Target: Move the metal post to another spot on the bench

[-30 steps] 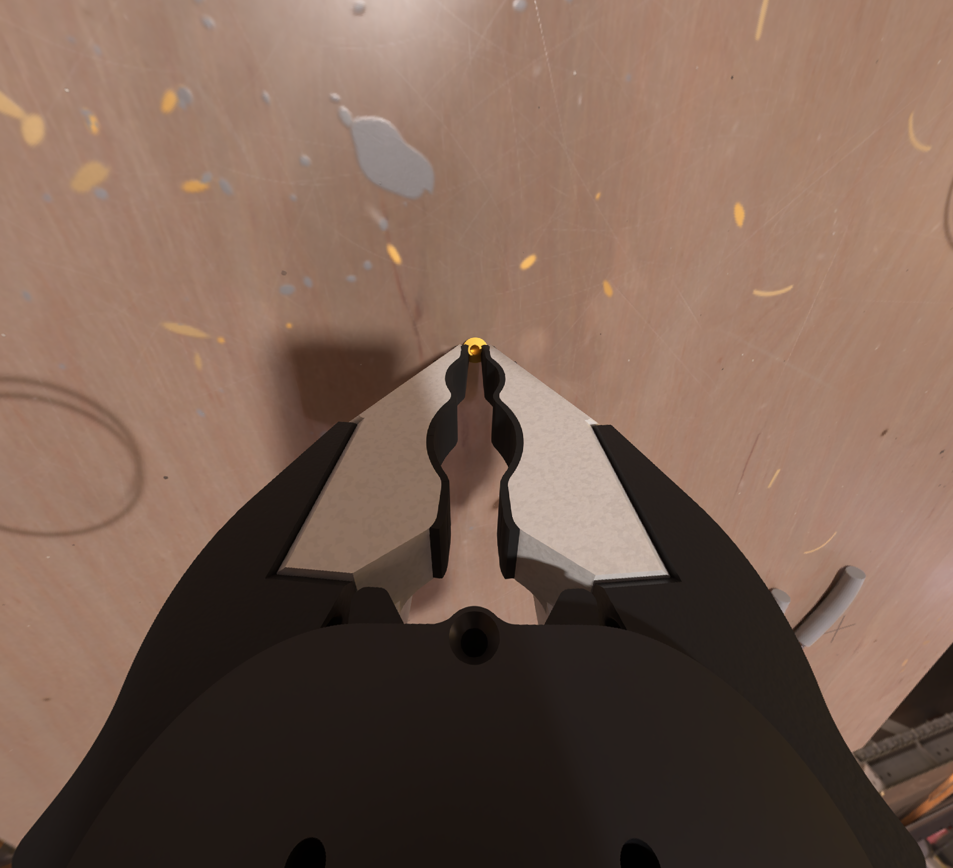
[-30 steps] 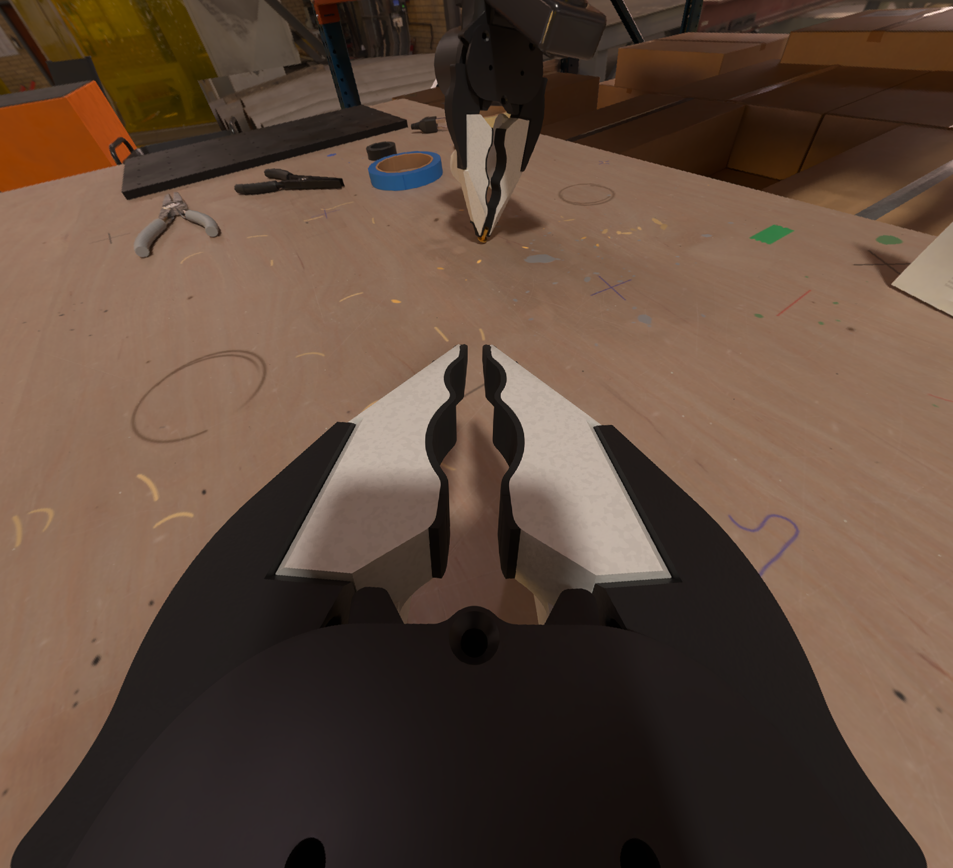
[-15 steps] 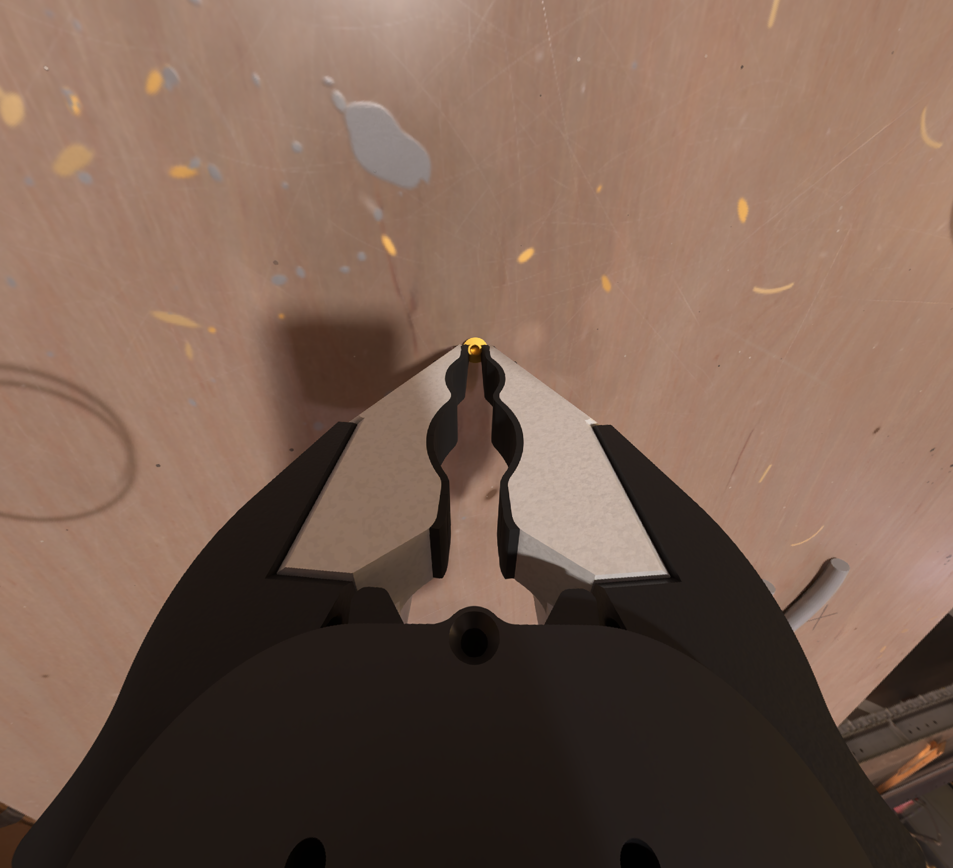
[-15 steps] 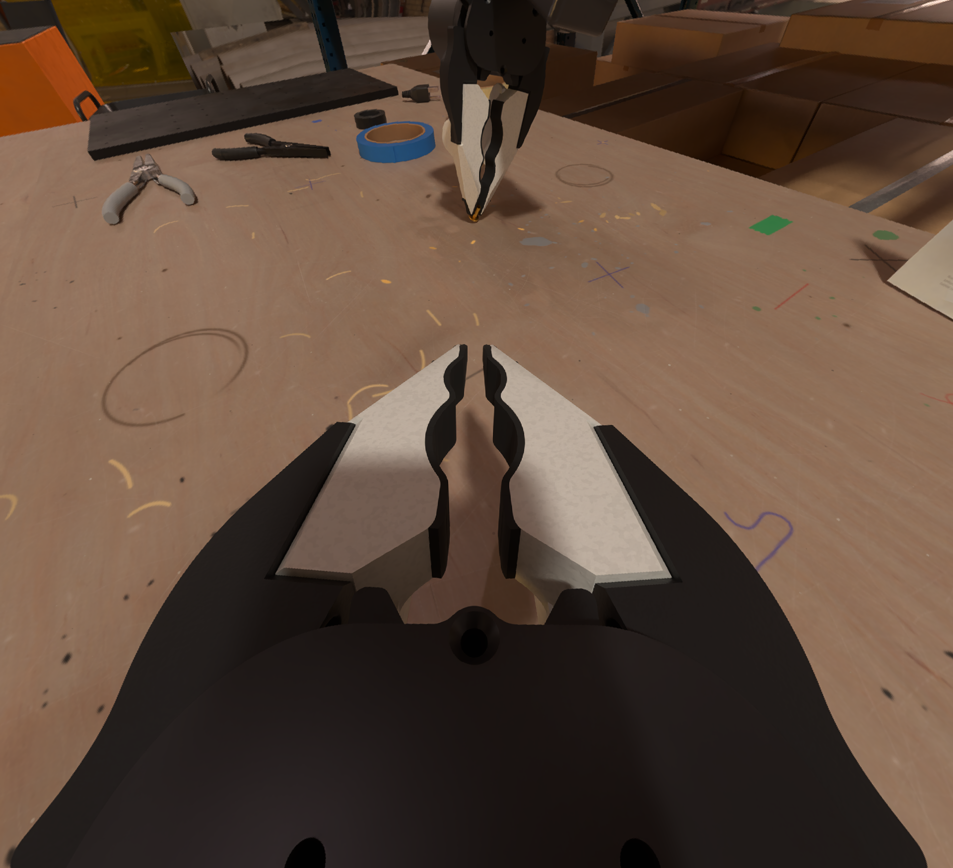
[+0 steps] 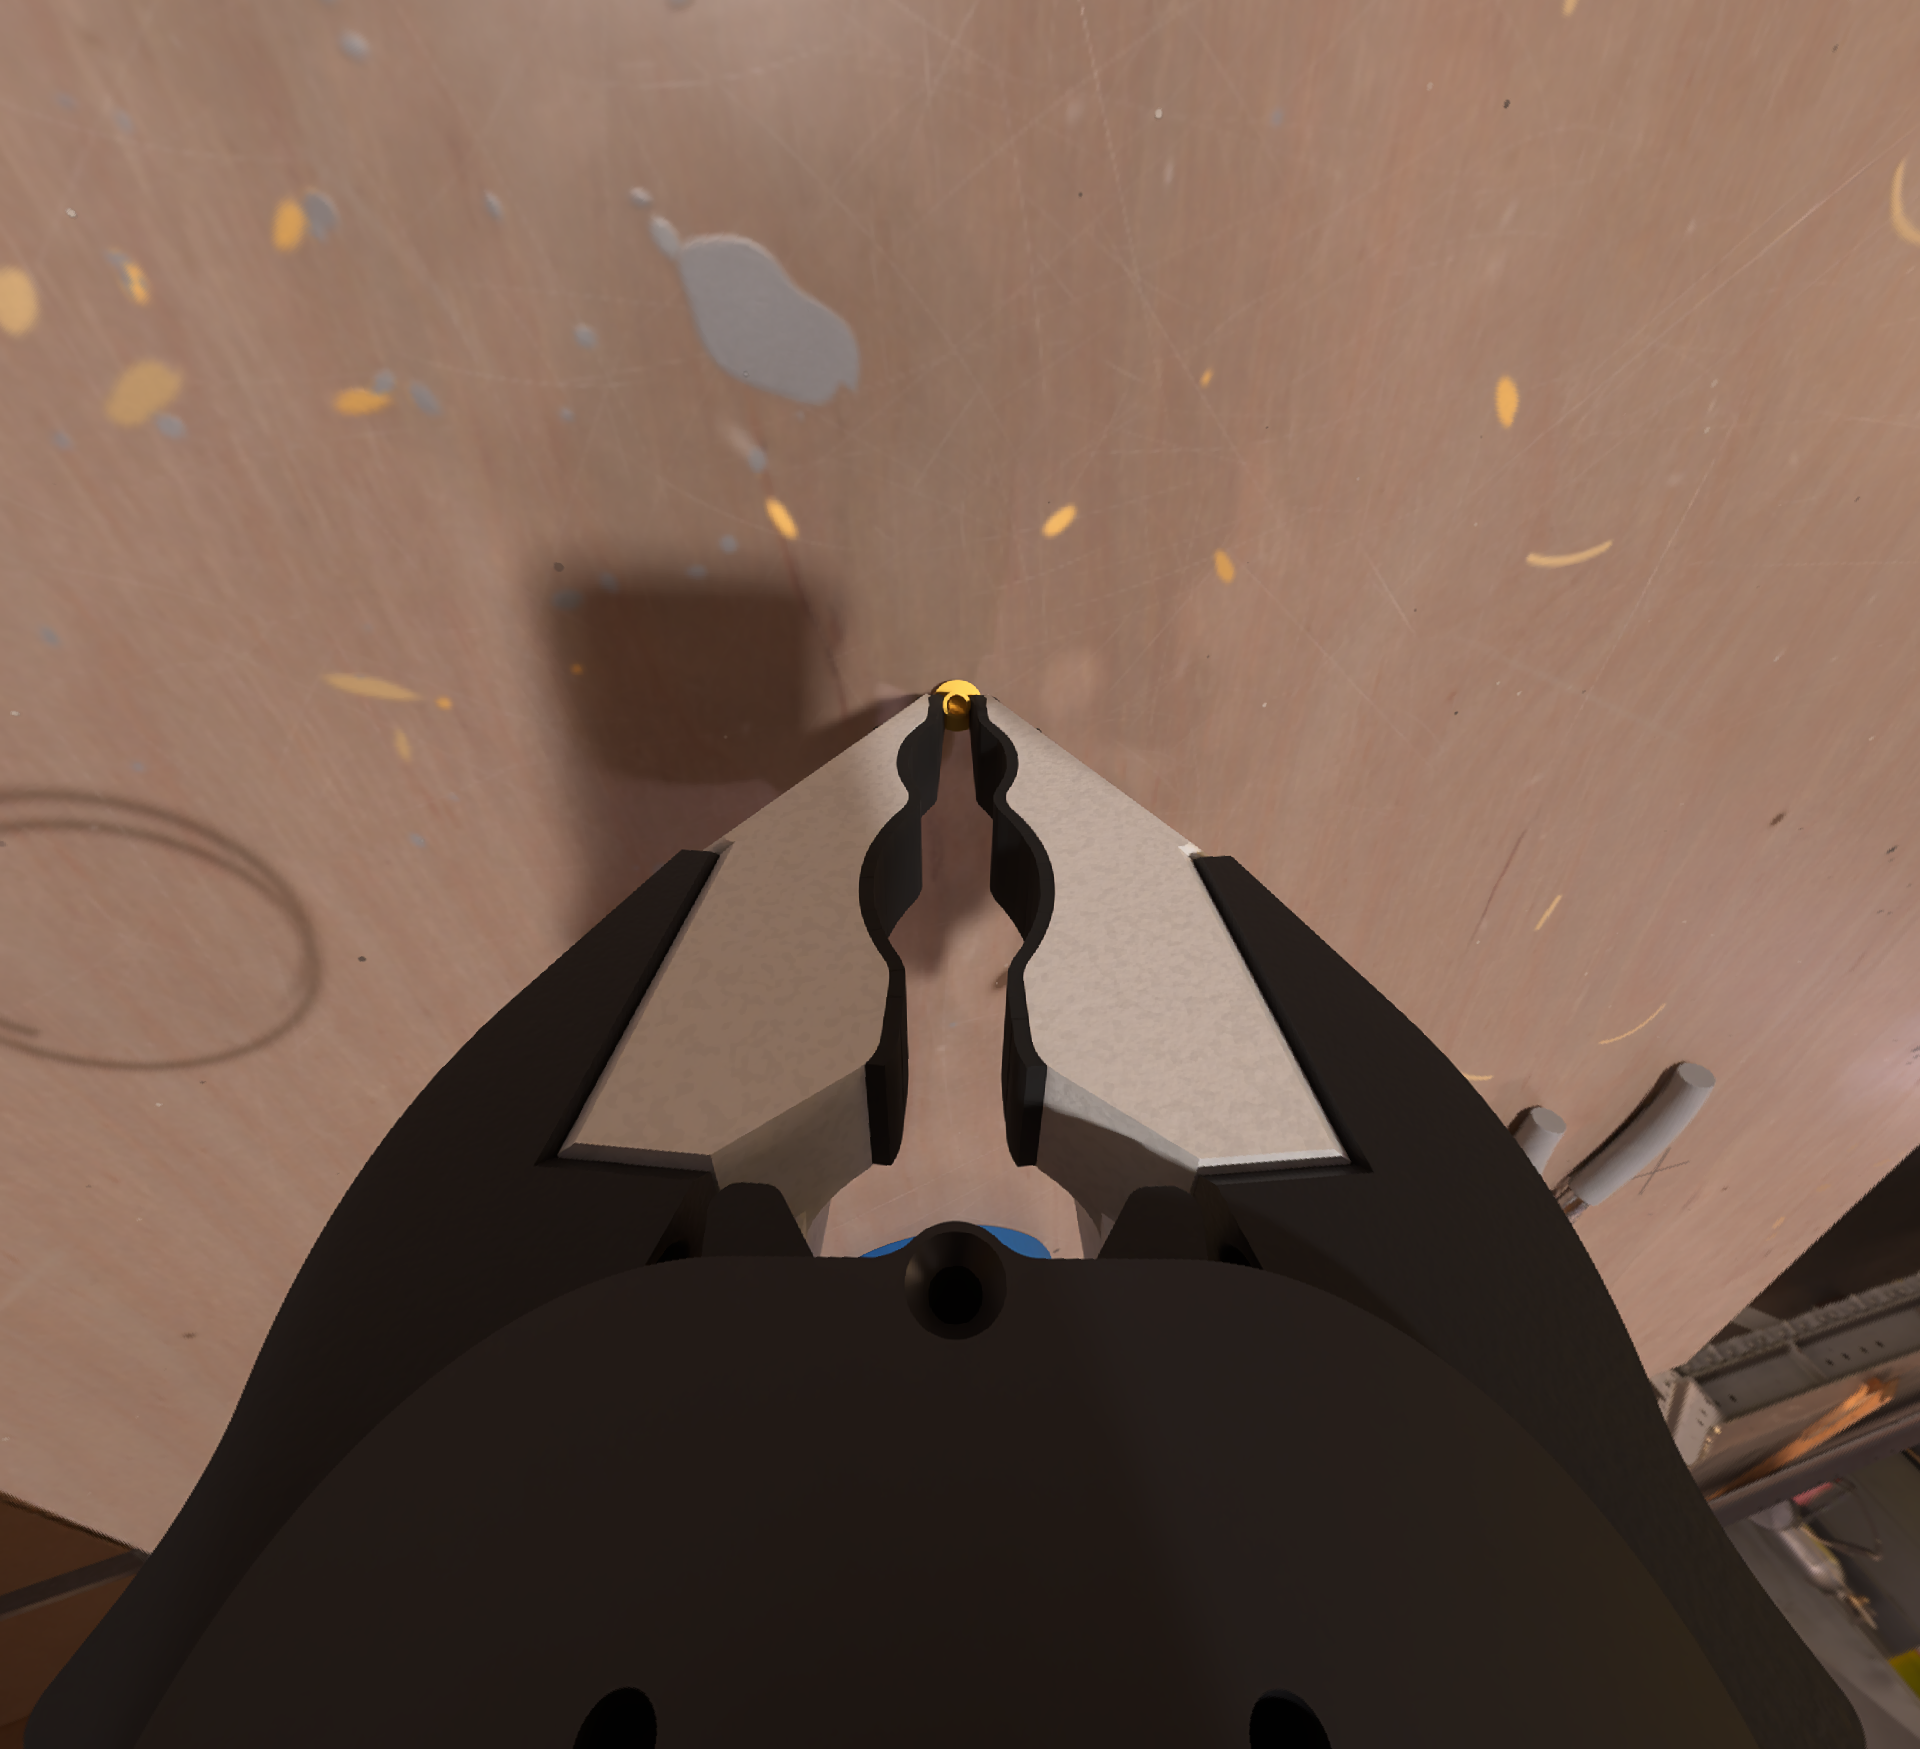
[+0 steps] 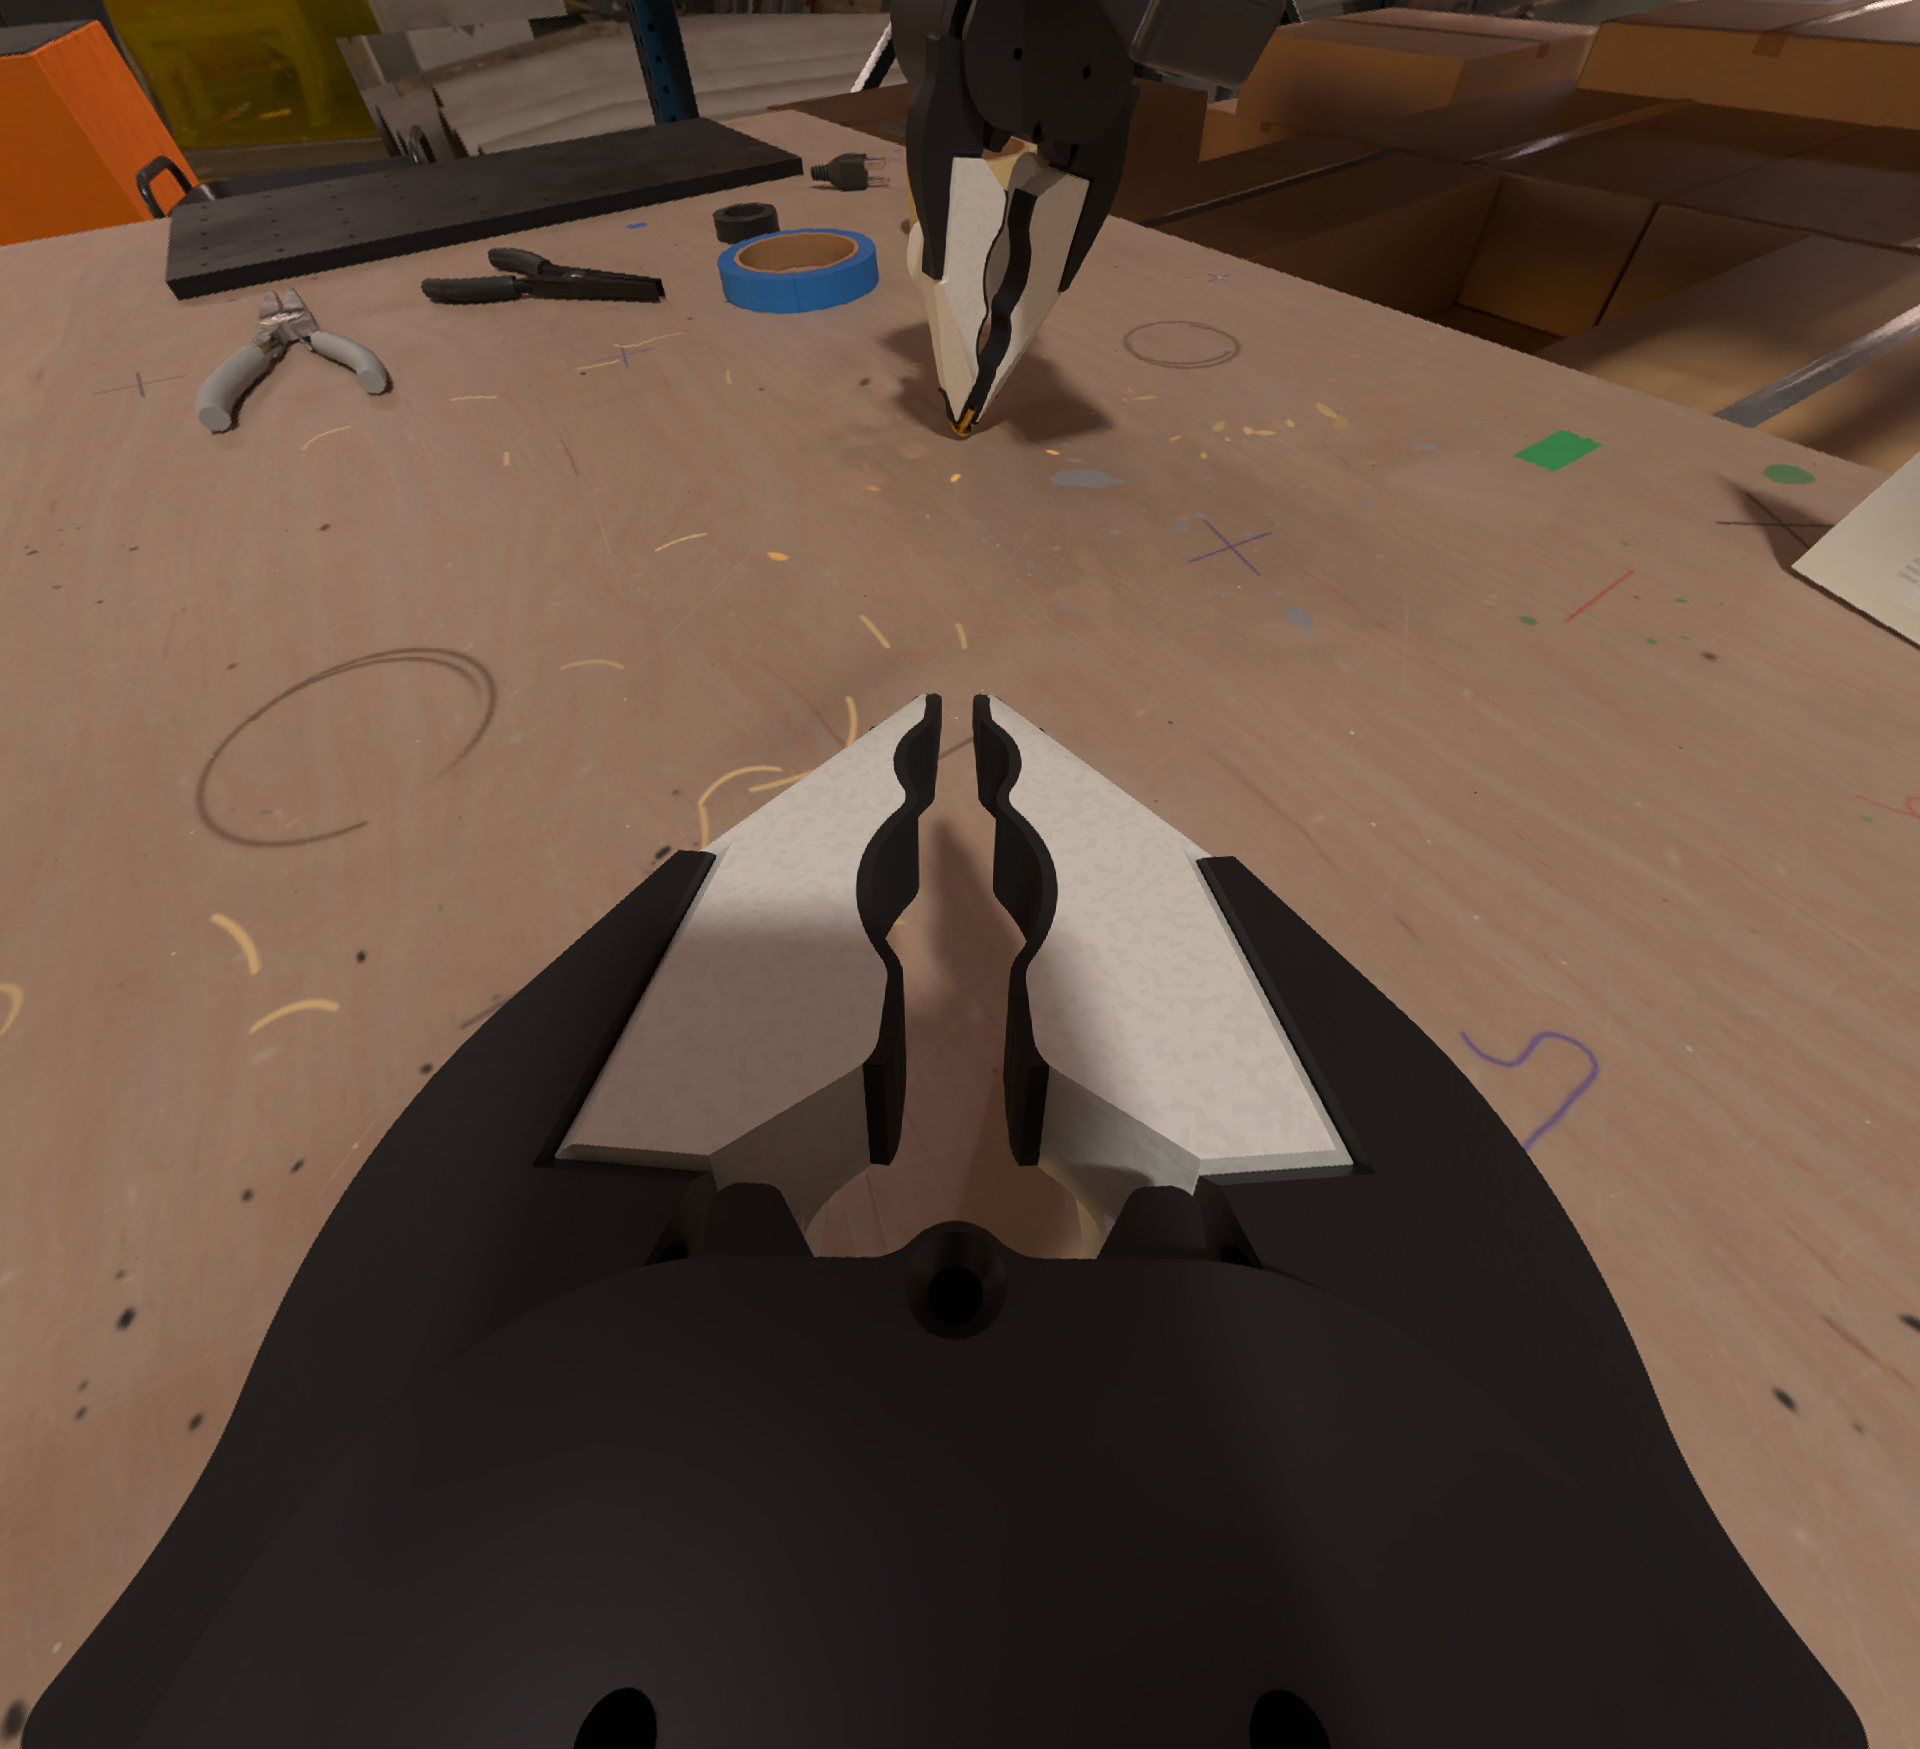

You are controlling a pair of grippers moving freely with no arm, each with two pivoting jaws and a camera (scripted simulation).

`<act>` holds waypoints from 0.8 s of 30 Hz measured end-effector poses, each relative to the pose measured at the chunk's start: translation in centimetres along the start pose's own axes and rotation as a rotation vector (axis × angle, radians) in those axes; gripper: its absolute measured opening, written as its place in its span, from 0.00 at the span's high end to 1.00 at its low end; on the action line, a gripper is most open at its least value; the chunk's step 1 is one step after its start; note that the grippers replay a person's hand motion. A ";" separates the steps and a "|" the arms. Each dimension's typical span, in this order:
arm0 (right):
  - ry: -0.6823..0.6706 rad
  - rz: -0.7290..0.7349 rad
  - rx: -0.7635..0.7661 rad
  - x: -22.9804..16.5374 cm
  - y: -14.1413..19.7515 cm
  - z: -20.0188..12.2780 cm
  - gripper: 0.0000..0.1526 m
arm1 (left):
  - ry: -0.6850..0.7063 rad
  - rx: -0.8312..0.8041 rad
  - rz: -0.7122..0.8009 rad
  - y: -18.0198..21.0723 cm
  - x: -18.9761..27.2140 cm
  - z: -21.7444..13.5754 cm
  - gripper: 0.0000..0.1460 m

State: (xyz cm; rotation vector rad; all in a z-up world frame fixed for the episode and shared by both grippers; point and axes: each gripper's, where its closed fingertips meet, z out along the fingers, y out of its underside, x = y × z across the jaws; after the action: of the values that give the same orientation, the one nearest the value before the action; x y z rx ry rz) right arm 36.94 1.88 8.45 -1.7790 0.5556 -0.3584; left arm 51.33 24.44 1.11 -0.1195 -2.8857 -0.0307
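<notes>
The left gripper (image 5: 955,710) is pinching the small brass post (image 5: 956,700) just above the bench (image 5: 1351,297), apparently carrying it, so the next move calls for lowering and releasing; the right gripper (image 6: 957,704) is idling with its tips narrowly parted, empty.

Both grippers, left (image 5: 955,712) and right (image 6: 957,712), are alike: matte black rounded housing, off-white wedge fingers (image 6: 790,930) with wavy black inner edges, one recessed central screw hole.

Even warm light, soft-edged shadow on the bench (image 5: 1351,245) left of the jaws, sharp focus, wide-angle bending at edges
</notes>
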 end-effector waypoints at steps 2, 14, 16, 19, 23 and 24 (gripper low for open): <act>0.001 -0.002 0.000 0.0 0.0 0.0 0.96 | -0.004 -0.004 0.010 0.1 0.1 0.0 0.97; -0.004 -0.007 -0.002 -0.2 0.0 0.0 0.96 | -0.003 -0.003 0.014 0.2 0.1 0.0 0.97; 0.001 -0.009 0.003 -0.1 -0.1 -0.1 0.96 | -0.011 0.004 0.003 0.1 0.1 0.0 0.97; 0.050 -0.006 0.056 1.0 -1.0 -1.5 0.96 | -0.054 0.118 -0.093 -2.2 1.1 -2.0 0.97; 0.293 -0.002 0.074 6.5 -0.6 -6.5 0.95 | -0.025 0.658 -0.194 -14.4 9.4 -8.9 0.97; 0.343 0.018 0.091 7.7 -0.5 -7.9 0.95 | 0.024 0.716 -0.214 -17.4 12.2 -8.9 0.97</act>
State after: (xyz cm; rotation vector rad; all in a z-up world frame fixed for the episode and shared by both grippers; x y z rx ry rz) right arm 39.49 -8.66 10.73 -1.6329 0.7831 -0.6736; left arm 40.28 7.84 12.59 0.3162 -2.6811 0.9319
